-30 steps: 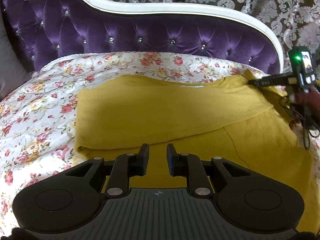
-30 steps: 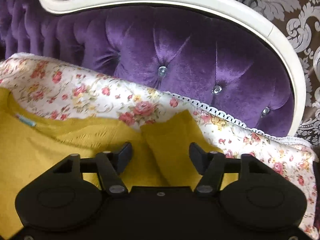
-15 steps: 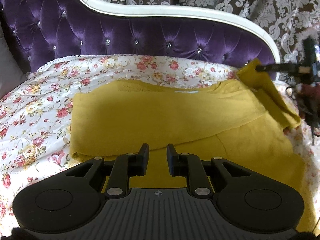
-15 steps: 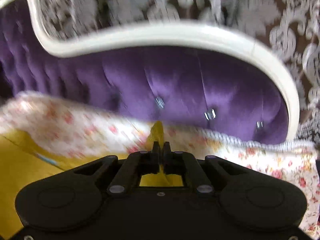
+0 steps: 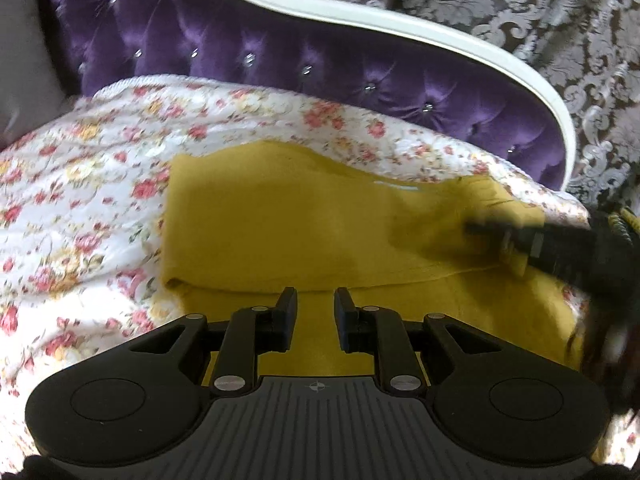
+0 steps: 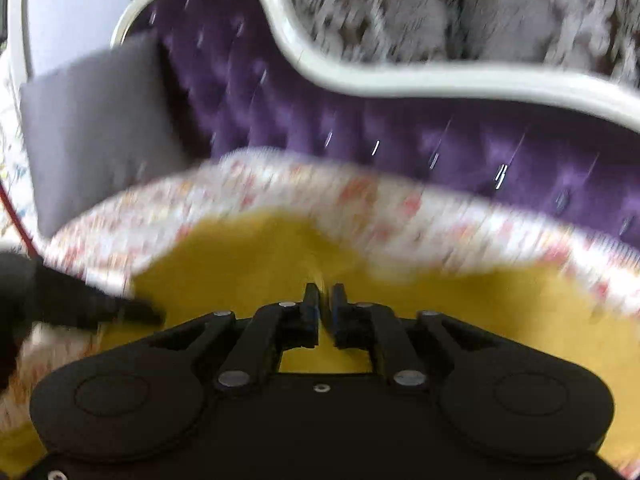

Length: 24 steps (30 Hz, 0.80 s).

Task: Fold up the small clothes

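A mustard-yellow garment (image 5: pixel 304 232) lies spread on the floral bedspread (image 5: pixel 80 208), with its left part folded over. My left gripper (image 5: pixel 315 312) hovers low over the garment's near part, its jaws a little apart and empty. My right gripper (image 6: pixel 325 300) is shut on a fold of the yellow garment (image 6: pixel 248 264) and carries it over the cloth. It also shows in the left wrist view (image 5: pixel 492 230), blurred, at the right over the garment. The left gripper's fingers (image 6: pixel 120 308) show at the left in the right wrist view.
A purple tufted headboard (image 5: pixel 280 60) with a white curved frame (image 5: pixel 400 28) rises behind the bed. A grey cushion (image 6: pixel 92 120) leans at the left of the headboard. Patterned wallpaper (image 5: pixel 520 8) lies behind.
My right gripper closed on the garment's right sleeve, lifted it and swept it leftward over the body of the garment. My left gripper stayed low with its jaws unchanged.
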Each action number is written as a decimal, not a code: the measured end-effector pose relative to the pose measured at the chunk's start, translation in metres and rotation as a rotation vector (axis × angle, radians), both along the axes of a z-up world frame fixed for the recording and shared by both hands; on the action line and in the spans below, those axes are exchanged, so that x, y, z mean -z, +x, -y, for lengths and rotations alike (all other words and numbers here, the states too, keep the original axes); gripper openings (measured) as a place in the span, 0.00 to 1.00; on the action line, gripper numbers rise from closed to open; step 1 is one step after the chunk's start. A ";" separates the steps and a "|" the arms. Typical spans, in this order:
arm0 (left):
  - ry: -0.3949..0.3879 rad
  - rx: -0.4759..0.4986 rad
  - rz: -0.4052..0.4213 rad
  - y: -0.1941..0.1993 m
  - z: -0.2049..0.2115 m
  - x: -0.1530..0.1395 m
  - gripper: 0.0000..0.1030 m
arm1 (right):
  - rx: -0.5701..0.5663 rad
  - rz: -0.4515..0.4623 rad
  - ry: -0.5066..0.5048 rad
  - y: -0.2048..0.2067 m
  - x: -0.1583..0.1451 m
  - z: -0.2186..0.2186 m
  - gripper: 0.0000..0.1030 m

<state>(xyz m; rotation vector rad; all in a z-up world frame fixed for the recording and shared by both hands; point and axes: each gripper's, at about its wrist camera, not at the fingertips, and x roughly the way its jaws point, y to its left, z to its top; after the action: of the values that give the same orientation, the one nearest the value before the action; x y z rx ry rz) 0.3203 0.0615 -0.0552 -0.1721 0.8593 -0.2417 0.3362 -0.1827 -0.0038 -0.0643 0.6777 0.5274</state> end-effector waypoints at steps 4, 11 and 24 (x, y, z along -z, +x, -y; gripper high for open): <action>-0.005 0.007 -0.013 0.002 0.000 0.001 0.19 | 0.051 -0.039 0.013 -0.027 0.020 0.007 0.49; -0.096 0.077 -0.065 0.016 0.028 0.007 0.20 | 0.192 -0.073 0.060 -0.059 0.027 0.046 0.56; -0.254 0.151 -0.200 0.043 0.086 0.038 0.22 | 0.228 -0.073 0.136 -0.068 0.038 0.060 0.56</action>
<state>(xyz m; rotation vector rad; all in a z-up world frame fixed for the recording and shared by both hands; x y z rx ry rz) 0.3629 -0.0249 -0.0932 -0.3733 1.0407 -0.4818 0.2679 -0.2425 -0.0421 0.1593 0.7082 0.3563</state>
